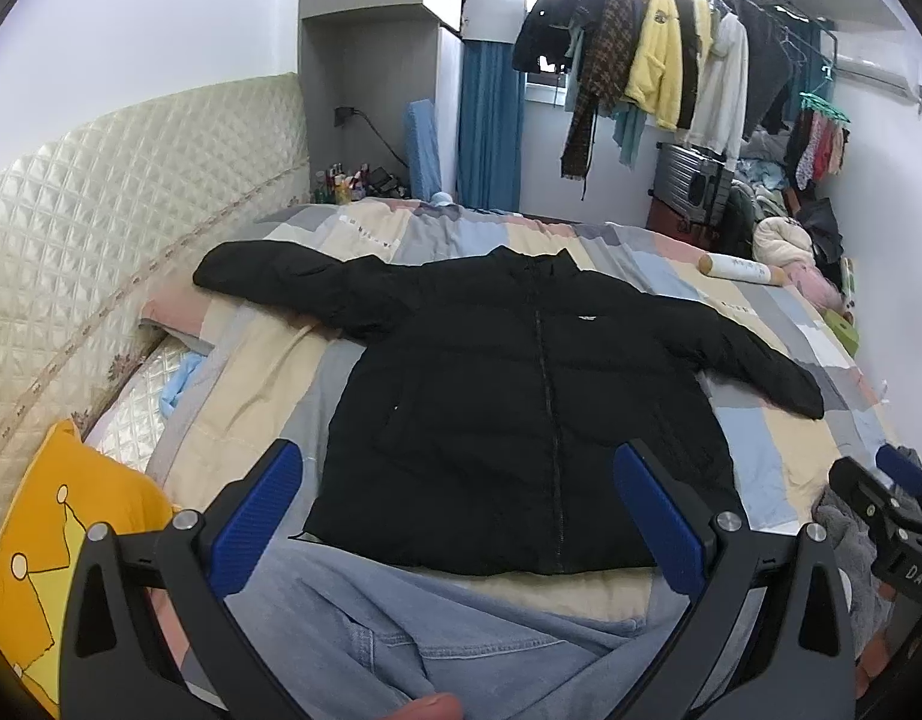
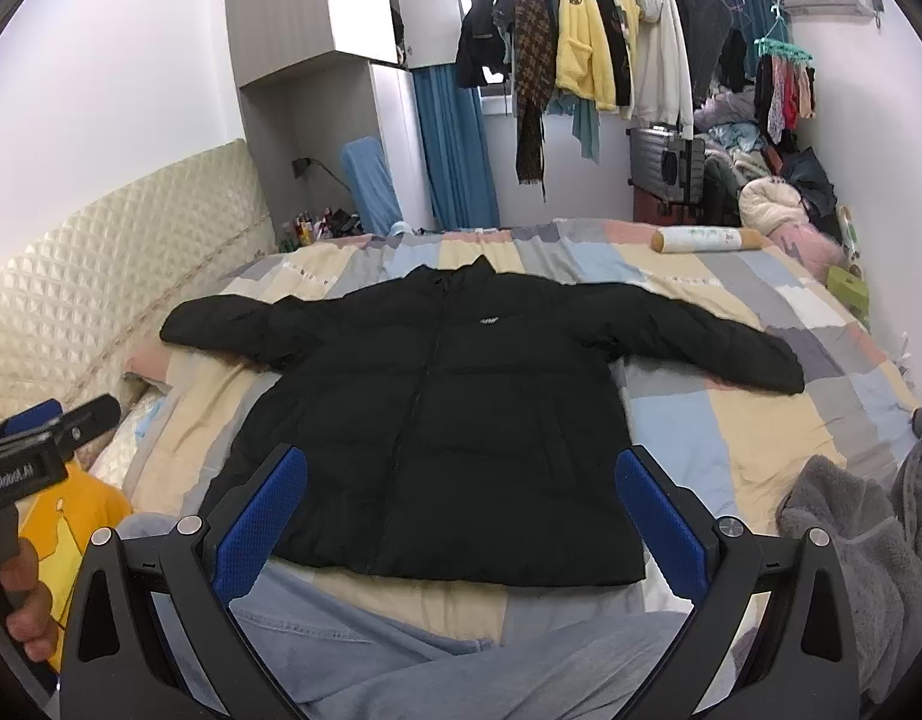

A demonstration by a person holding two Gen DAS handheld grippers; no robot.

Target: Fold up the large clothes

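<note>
A black puffer jacket [image 1: 496,396] [image 2: 461,420] lies flat and front up on the patchwork bed cover, zipped, both sleeves spread out sideways, collar toward the far side. My left gripper [image 1: 461,510] hovers open above the jacket's near hem, blue pads wide apart, nothing between them. My right gripper [image 2: 461,510] is likewise open over the hem. In the left wrist view the right gripper [image 1: 892,480] shows at the right edge; in the right wrist view the left gripper [image 2: 47,426] shows at the left edge, held by a hand [image 2: 29,606].
The person's jean-clad legs [image 1: 401,630] rest on the bed just before the hem. A yellow pillow [image 1: 53,540] lies left, a grey fleece garment [image 2: 868,552] right, a cylindrical roll [image 2: 706,238] at the far side. Quilted headboard [image 1: 101,192] left; hanging clothes [image 2: 586,48] and a suitcase behind.
</note>
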